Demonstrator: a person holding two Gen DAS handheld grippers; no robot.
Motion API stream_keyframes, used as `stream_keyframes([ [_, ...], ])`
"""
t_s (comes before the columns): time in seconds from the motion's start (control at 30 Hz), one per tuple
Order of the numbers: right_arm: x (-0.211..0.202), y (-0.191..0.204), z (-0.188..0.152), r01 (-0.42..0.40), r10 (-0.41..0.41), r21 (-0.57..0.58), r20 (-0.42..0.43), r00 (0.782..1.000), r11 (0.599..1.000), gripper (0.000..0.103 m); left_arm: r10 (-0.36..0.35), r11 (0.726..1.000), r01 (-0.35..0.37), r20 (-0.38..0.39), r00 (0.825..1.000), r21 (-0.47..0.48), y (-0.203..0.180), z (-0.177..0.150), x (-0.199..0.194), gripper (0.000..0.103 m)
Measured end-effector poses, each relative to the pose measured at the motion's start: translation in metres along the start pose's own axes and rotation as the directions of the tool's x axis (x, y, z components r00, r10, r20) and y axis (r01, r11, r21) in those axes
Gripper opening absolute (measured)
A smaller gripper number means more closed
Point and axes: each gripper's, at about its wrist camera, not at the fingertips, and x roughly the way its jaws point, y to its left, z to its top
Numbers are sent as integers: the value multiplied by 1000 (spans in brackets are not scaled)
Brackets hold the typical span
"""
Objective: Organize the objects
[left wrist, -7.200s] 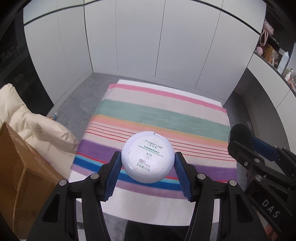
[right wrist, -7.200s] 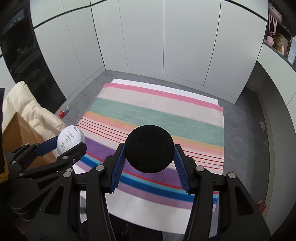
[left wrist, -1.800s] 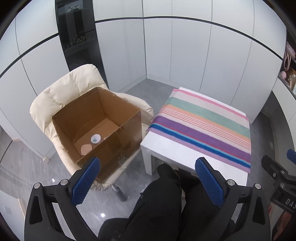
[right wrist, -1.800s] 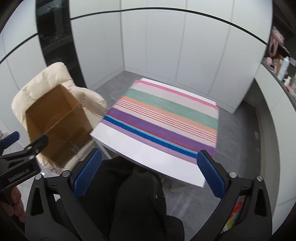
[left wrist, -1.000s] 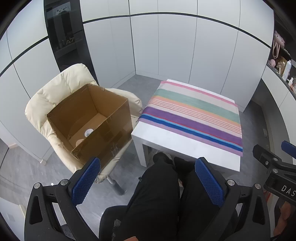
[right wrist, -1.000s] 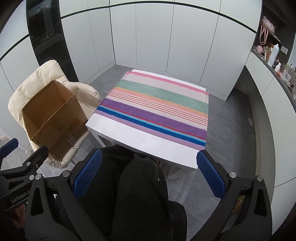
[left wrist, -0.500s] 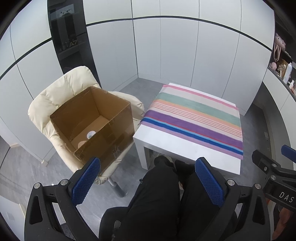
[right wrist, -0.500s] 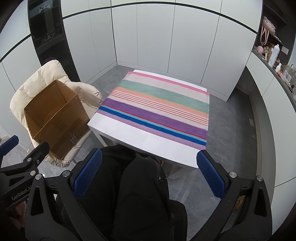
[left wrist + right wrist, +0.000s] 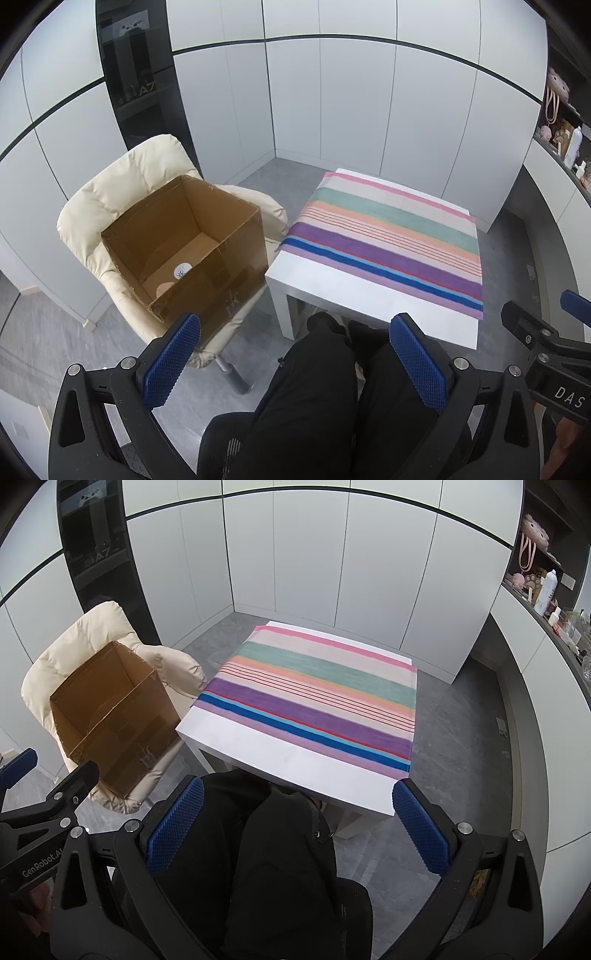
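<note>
1. Seen from the left wrist camera, the left gripper [image 9: 295, 354] is hanging above the seated person's legs [image 9: 325, 398], its blue-padded fingers [image 9: 171, 360] spread wide apart and holding nothing.
2. A cardboard box [image 9: 236, 266] is sitting open on a cream padded chair [image 9: 110, 192] to the left. On the box floor a small white round lid-like thing [image 9: 181, 270] with a green mark is lying, and a pale pinkish round thing [image 9: 162, 288] is lying just beside it, nearer the front wall. What else is in the box I cannot tell, since the front wall is hiding part of the floor.
3. A white table [image 9: 354, 295] is standing just beside the chair, to its right, with a striped cloth [image 9: 388, 236] lying flat over most of its top and a bare white strip showing along the near edge. The right gripper [image 9: 546, 332] is poking in at the far right edge.
4. Seen from the right wrist camera, the right gripper [image 9: 295, 827] is also hovering over the person's legs [image 9: 284, 849], fingers [image 9: 421, 830] wide apart and empty.
5. The table [image 9: 295, 760] and striped cloth [image 9: 314, 690] are lying straight ahead, nothing resting on them. The box [image 9: 122, 731] on the chair [image 9: 74, 638] is showing only its inner walls from here. The left gripper [image 9: 44, 786] is reaching in from the left edge.
6. A shelf [image 9: 546, 602] with bottles and small items is running along the right wall.
</note>
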Motion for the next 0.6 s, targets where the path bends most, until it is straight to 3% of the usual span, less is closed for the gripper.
stream_keyframes([
  [0.6, -6, 4, 4, -2, 2, -8, 9, 1000, 1000, 103, -3, 1000, 3, 4, 1000, -2, 2, 4, -2, 103],
])
